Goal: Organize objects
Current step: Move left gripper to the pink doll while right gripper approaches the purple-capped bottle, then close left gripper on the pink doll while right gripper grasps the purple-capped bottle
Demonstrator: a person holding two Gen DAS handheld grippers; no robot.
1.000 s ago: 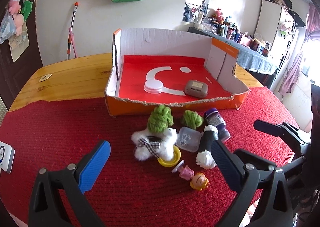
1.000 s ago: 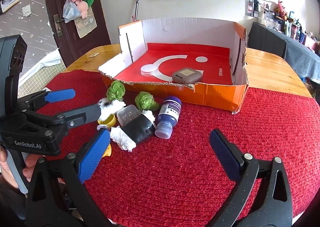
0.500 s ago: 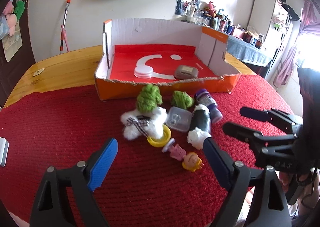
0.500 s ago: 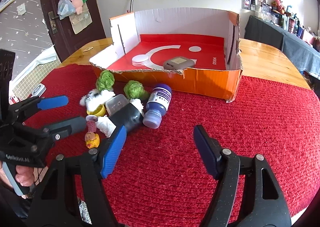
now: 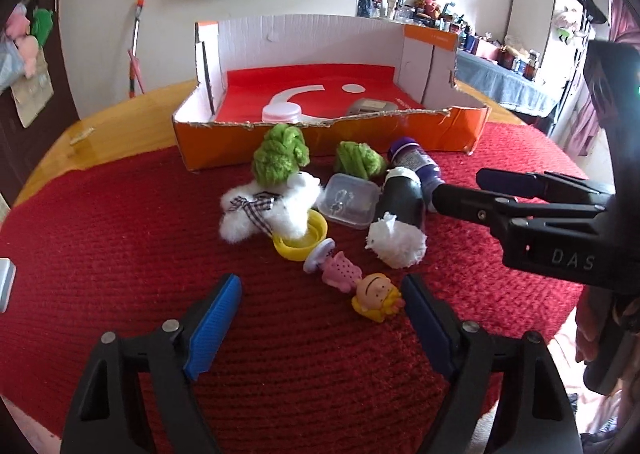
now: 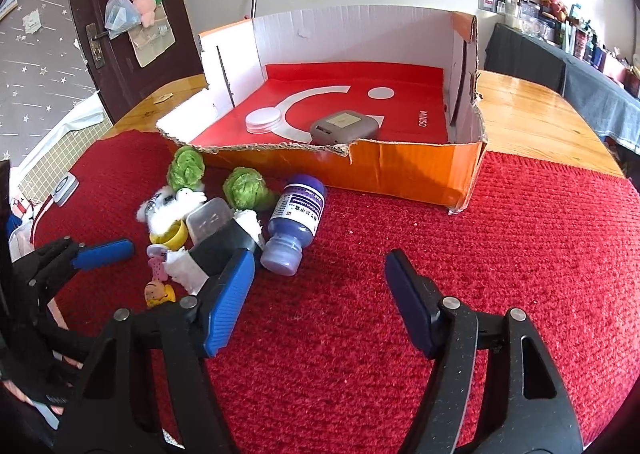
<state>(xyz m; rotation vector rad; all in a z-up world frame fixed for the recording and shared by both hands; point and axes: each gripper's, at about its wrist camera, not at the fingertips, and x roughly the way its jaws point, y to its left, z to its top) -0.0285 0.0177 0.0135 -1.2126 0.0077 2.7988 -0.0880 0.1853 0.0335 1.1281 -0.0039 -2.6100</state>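
A heap of small things lies on the red cloth in front of the orange cardboard box (image 5: 320, 138): a doll figure (image 5: 360, 288), a yellow cap (image 5: 300, 238), a white plush (image 5: 268, 214), a clear case (image 5: 348, 202), a black roll with white tissue (image 5: 400, 214) and a purple bottle (image 6: 296, 222). My left gripper (image 5: 322, 294) hovers low over the cloth, its jaws closing. The doll's head lies just inside its right pad, untouched. My right gripper (image 6: 320, 266) is closing too, with only cloth between its pads and the bottle just ahead.
Inside the box (image 6: 400, 174) lie a white round lid (image 6: 262, 120) and a grey case (image 6: 344, 128). Two green yarn balls (image 5: 280, 154) sit against its front wall. A white device (image 6: 64, 188) rests near the cloth's left edge. Bare wooden tabletop (image 6: 532, 114) shows behind.
Both grippers' jaws have narrowed. The left gripper has sunk and moved in towards the doll figure. The right gripper has edged closer to the heap.
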